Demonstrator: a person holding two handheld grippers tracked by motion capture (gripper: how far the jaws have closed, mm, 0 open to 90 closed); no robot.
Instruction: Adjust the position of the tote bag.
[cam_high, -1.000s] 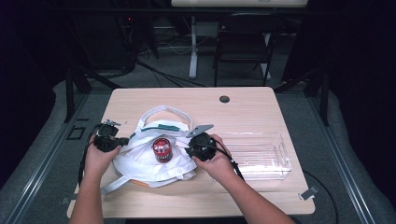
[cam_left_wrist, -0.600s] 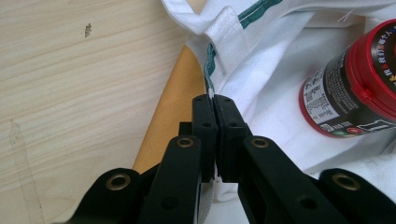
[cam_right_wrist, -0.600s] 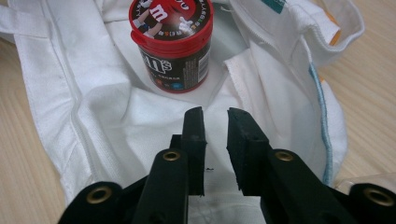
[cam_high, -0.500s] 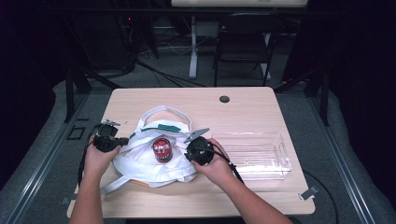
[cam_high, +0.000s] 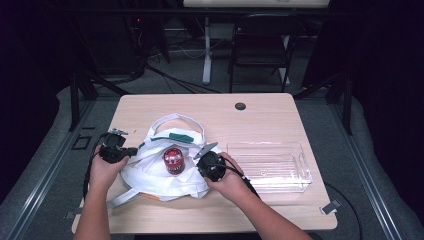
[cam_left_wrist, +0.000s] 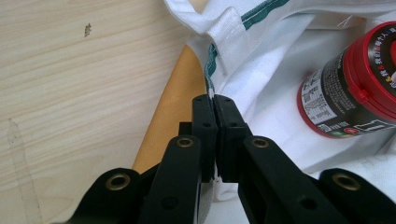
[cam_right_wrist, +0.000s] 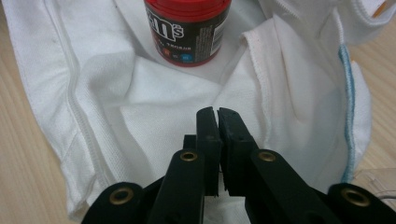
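1. Your left gripper (cam_high: 131, 150) has its jaws pressed together on the green-stitched edge of the white cloth bag (cam_left_wrist: 261, 65); the fabric is pinched at their tips.
2. Your right gripper (cam_right_wrist: 217, 114) has just been closing and now pinches a fold of the same bag.
3. The red-lidded dark plastic jar (cam_high: 173, 160) lies on the bag between your two grippers, ahead of the right jaws.
4. The clear plastic tray (cam_high: 295, 150) sits beside your right hand.
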